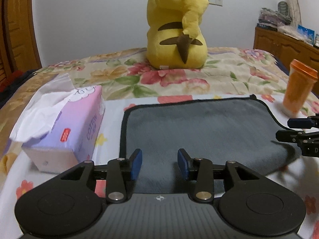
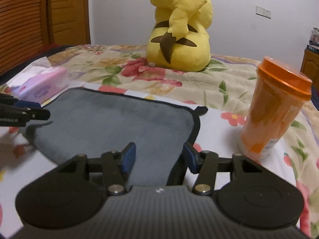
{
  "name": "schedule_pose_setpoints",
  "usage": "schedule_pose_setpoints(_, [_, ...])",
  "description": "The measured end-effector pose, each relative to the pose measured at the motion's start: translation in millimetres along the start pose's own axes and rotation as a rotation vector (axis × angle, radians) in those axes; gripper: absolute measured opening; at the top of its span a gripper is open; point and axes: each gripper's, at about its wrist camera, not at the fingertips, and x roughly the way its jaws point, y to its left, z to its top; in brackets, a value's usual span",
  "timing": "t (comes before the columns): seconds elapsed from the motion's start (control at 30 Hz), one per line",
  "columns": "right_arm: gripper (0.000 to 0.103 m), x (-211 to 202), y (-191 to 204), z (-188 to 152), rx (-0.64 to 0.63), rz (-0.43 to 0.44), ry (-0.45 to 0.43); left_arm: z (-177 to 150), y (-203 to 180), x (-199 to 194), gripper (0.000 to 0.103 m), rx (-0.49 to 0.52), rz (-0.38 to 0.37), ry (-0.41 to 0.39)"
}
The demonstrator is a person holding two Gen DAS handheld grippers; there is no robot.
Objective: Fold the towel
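1. Our left gripper (image 1: pixel 159 164) has its blue-padded jaws apart with nothing between them; it hangs over the near edge of the grey towel (image 1: pixel 199 131), toward the left corner.
2. Our right gripper (image 2: pixel 159 158) is likewise spread and empty, with the towel's near right corner between its pads; whether they touch the cloth we cannot tell.
3. The towel lies on the floral bedspread (image 1: pixel 179 79), black-trimmed at its far and side edges. Its near edge looks rounded and thick, so we judge that one fold may already be in, though the blur keeps us from being sure.
4. As we read it, neither corner is gripped yet; the remaining work is to pinch the near edge and carry it toward 12 o'clock.
5. Outward: a pink tissue box (image 1: pixel 65 127) sits at 9 o'clock of the towel, an orange lidded cup (image 2: pixel 273 109) at 3 o'clock, and a yellow Pikachu plush (image 1: pixel 177 25) at 12 o'clock, well apart.
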Motion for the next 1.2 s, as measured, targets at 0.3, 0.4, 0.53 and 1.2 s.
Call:
schedule_pose_setpoints(0.3, [0.054, -26, 2, -4, 0.020, -0.026, 0.000, -8, -15, -26, 0.055, 0.025, -0.004, 0.017])
schedule_pose_setpoints(0.4, [0.054, -38, 2, -3, 0.038, -0.029, -0.010, -8, -21, -37, 0.057, 0.033, -0.006, 0.013])
schedule_pose_setpoints(0.53, [0.054, -52, 5, -4, 0.048, -0.021, -0.020, -8, -28, -53, 0.060, 0.042, -0.007, 0.002])
schedule_pose_setpoints(1.2, [0.101, -99, 18, -13, 0.079, -0.033, -0.055, -17, -45, -105, 0.103, 0.009, -0.039, -0.071])
